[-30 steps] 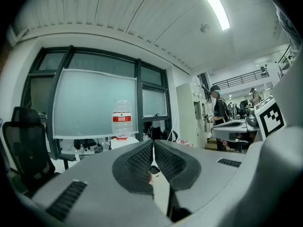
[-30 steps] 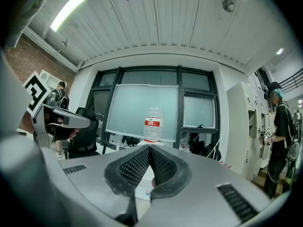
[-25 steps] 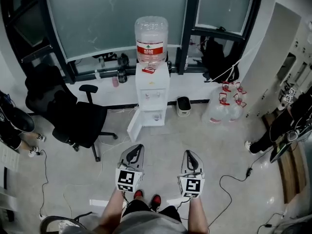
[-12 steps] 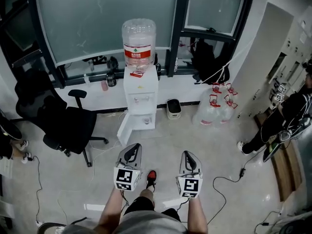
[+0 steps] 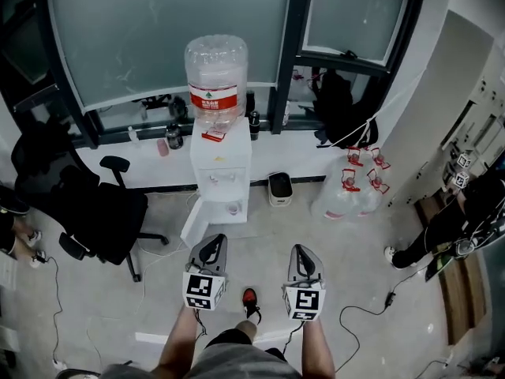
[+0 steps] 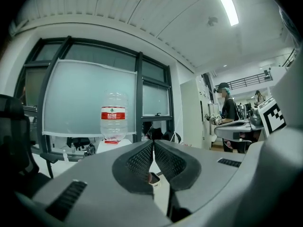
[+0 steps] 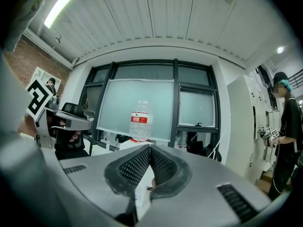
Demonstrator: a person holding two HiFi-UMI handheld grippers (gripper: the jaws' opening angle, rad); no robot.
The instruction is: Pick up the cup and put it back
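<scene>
Fingers [image 6: 140,162] squeezed fully together on left gripper [image 5: 215,247] and right gripper [image 5: 303,253], nothing pinched. Hanging side by side in front of the water dispenser [image 5: 219,160], apart from it. No sure sight of the cup, maybe the small pale thing [image 5: 234,208] in that dispenser's open lower compartment.

Grey L gripper [image 5: 214,244] & R gripper [image 5: 302,249], black mesh pads [image 6: 141,161], white cubes [image 5: 200,290] w/ black sq. markers; red-black shoe [image 5: 249,297]
</scene>
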